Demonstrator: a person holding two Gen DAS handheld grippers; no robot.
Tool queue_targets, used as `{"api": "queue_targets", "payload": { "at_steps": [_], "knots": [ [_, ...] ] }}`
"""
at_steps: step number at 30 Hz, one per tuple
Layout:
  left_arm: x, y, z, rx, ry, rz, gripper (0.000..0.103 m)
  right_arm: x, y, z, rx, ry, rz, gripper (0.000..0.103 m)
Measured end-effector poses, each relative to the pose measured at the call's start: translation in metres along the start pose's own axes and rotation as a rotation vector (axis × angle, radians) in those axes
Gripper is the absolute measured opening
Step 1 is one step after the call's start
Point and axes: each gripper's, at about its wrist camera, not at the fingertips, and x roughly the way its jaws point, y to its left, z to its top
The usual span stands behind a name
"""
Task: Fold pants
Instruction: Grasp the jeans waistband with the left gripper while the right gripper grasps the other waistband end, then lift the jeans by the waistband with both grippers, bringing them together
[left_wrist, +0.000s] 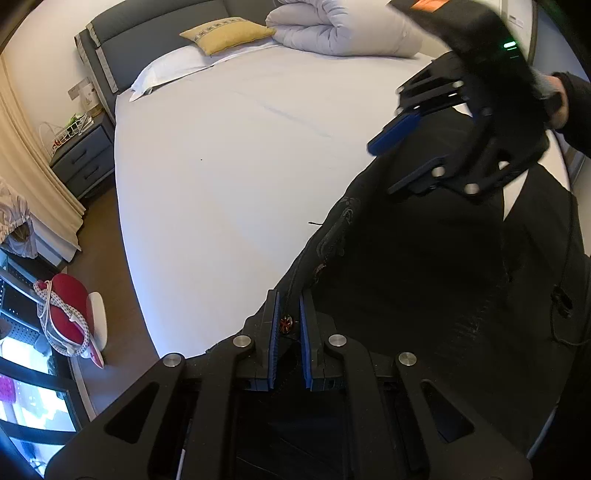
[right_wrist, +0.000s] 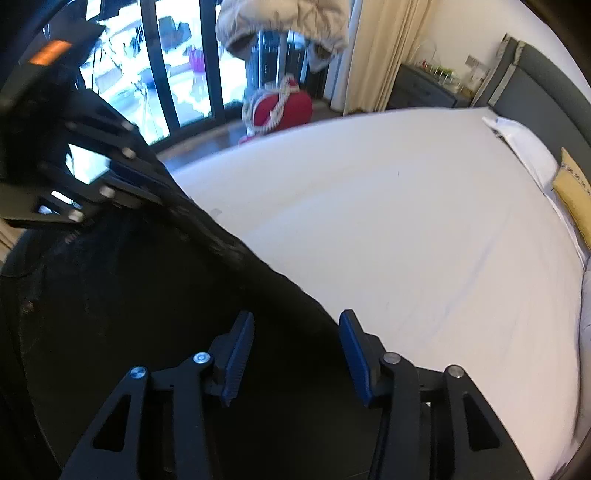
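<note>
On the bed (left_wrist: 229, 155), black pants (left_wrist: 424, 277): my left claw (left_wrist: 288, 325) pinches the waistband, right claw (right_wrist: 295, 354) gapes empty above the cloth; one-sided hold may slip, dropping them.

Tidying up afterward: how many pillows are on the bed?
2: a white pillow flat by the headboard, and a yellow pillow partly on it. The rolled duvet may hide others.

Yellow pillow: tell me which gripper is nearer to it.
Right. The right gripper hangs open over the black pants, farther up the bed toward the yellow pillow. The left gripper grips the pants near the foot edge.
</note>
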Motion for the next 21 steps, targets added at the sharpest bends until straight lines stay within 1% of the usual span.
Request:
{"api": "queue_targets", "payload": {
  "at_steps": [1,3,4,6,7,8,10,14,17,18,21],
  "knots": [
    [-0.003,-0.012,-0.015,-0.003,-0.005,-0.001,0.009,0.006,-0.004,0.001,0.001,0.020,0.003,0.051],
    [-0.005,-0.015,-0.017,-0.007,-0.008,-0.008,0.009,0.013,-0.009,0.002,0.013,0.031,0.019,0.050],
    [-0.010,-0.023,-0.030,-0.007,-0.010,-0.009,0.009,0.016,-0.010,0.003,0.017,0.035,0.035,0.048],
    [-0.017,-0.041,-0.041,-0.004,-0.012,-0.009,0.009,0.020,-0.009,0.005,0.008,0.043,0.049,0.043],
    [-0.010,-0.035,-0.037,-0.003,-0.012,-0.009,0.009,0.023,-0.010,0.006,0.001,0.053,0.055,0.034],
    [-0.009,-0.032,-0.037,-0.005,-0.012,-0.011,0.009,0.027,-0.010,0.006,-0.006,0.070,0.056,0.021],
    [-0.003,-0.029,-0.039,-0.012,-0.013,-0.014,0.009,0.030,-0.009,0.005,-0.006,0.077,0.047,0.011],
    [-0.003,-0.028,-0.038,-0.015,-0.017,-0.018,0.009,0.022,-0.012,0.002,0.061,0.044,0.085,0.006],
    [-0.008,-0.030,-0.040,-0.023,-0.021,-0.020,0.009,0.010,-0.007,-0.002,0.105,0.002,0.099,0.006],
    [-0.009,-0.033,-0.046,-0.027,-0.023,-0.021,0.009,0.009,-0.006,0.000,0.120,-0.009,0.105,0.006],
    [-0.017,-0.038,-0.052,-0.044,-0.029,-0.032,0.009,-0.003,0.008,-0.003,0.152,-0.060,0.142,0.005]
  ]
}}
